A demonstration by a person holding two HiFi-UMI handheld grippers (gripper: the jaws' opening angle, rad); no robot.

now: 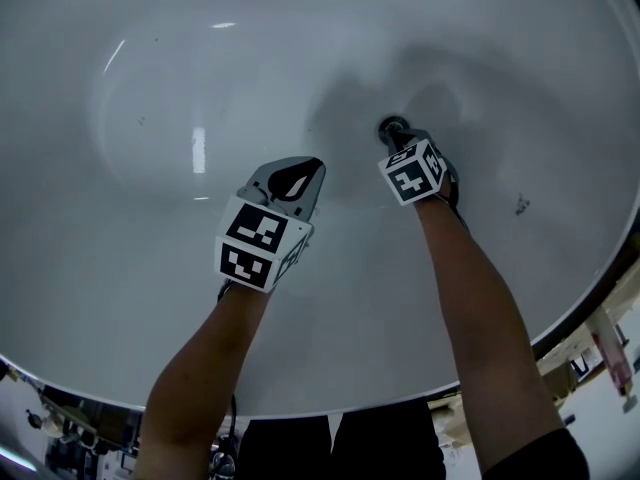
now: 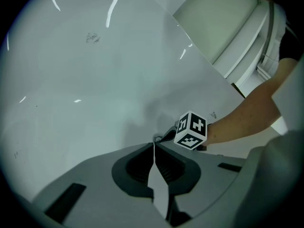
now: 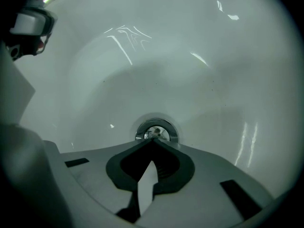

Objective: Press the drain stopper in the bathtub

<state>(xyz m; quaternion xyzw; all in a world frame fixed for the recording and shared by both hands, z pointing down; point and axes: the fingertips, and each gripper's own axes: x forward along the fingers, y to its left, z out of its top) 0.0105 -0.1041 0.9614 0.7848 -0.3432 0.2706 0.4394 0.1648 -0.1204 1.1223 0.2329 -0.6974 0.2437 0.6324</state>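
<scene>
A round chrome drain stopper [image 3: 156,129] sits in the floor of the white bathtub [image 1: 150,268]; in the head view the drain stopper [image 1: 391,126] shows as a dark ring. My right gripper [image 3: 153,139] is shut, its tips meeting right at the near edge of the stopper, with nothing between them. In the head view the right gripper [image 1: 398,140] reaches down to the stopper. My left gripper [image 1: 303,168] is shut and empty, hovering over bare tub floor to the left of the drain. From the left gripper view, the left gripper [image 2: 154,144] points toward the right gripper's marker cube [image 2: 191,130].
The tub's curved walls rise on all sides, with the rim [image 1: 560,333] near my body. A few small dark specks [image 1: 520,206] mark the tub floor. A white panel [image 2: 228,27] stands beyond the tub edge. Floor clutter [image 1: 600,358] lies outside the rim.
</scene>
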